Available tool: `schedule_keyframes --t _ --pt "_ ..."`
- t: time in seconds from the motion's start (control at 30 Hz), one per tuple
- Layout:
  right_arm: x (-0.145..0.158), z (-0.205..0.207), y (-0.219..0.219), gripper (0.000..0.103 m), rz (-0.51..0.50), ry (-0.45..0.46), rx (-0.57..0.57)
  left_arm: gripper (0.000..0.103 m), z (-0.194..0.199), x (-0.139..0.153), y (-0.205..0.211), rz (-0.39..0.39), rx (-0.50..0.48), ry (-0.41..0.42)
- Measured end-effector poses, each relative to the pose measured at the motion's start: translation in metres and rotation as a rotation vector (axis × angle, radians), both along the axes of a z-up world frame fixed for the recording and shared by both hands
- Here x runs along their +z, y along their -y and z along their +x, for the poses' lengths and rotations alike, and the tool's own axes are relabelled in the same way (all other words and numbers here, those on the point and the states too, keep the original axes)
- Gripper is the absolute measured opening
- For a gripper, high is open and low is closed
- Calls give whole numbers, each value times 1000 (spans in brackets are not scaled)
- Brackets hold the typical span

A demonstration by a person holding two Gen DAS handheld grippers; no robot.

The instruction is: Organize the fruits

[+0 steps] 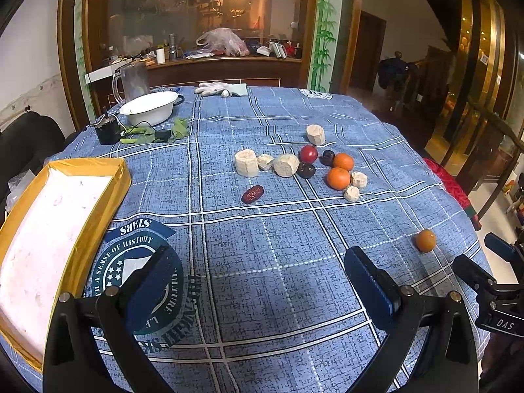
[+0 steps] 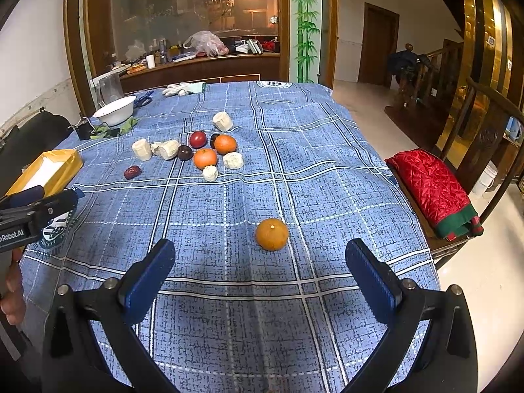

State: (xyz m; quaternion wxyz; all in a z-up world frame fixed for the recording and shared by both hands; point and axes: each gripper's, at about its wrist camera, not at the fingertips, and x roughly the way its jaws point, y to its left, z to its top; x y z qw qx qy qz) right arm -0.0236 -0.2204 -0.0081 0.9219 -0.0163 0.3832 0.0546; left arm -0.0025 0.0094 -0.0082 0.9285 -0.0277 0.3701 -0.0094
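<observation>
Orange mandarin [image 2: 272, 234] lying alone on the worktop [image 2: 327, 163], just ahead of the open, empty right tool [image 2: 260, 281]; left tool [image 1: 258, 281], likewise open, farther off.

One orange [image 2: 271, 234] lies apart from the clustered fruits [image 2: 209, 150].

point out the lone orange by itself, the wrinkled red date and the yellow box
lone orange [image 2: 271, 234], right wrist view, middle of peel
wrinkled red date [image 1: 252, 194], left wrist view, centre
yellow box [image 1: 121, 177], left wrist view, right rim
</observation>
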Motion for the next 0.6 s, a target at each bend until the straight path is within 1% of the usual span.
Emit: schedule_keyframes --t 0.6 --pt "0 -4 -3 103 -2 5 8 103 -3 -2 -3 -5 8 -2"
